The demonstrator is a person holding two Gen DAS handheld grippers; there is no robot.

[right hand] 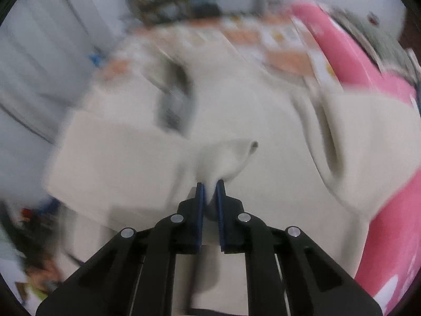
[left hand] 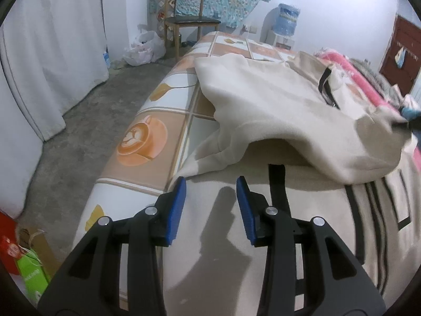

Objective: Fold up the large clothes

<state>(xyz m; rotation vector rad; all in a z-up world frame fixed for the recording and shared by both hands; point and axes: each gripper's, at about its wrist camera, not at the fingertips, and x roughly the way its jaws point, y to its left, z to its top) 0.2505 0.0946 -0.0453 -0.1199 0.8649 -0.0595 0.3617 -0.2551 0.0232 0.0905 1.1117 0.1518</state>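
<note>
A large cream fleece garment with black straps lies on a table covered in a coffee-cup print cloth. Its upper part is lifted and folded over, forming a hollow above the lower part. My left gripper is open and empty, hovering just above the garment's near part. In the blurred right wrist view my right gripper is shut on a bunched fold of the cream garment and holds it up. The right gripper's tip also shows at the far right of the left wrist view.
A pink cloth lies along the table's right side. The bare floor is to the left, with a white curtain, a wooden chair, plastic bags and a water dispenser by the far wall. Boxes sit at lower left.
</note>
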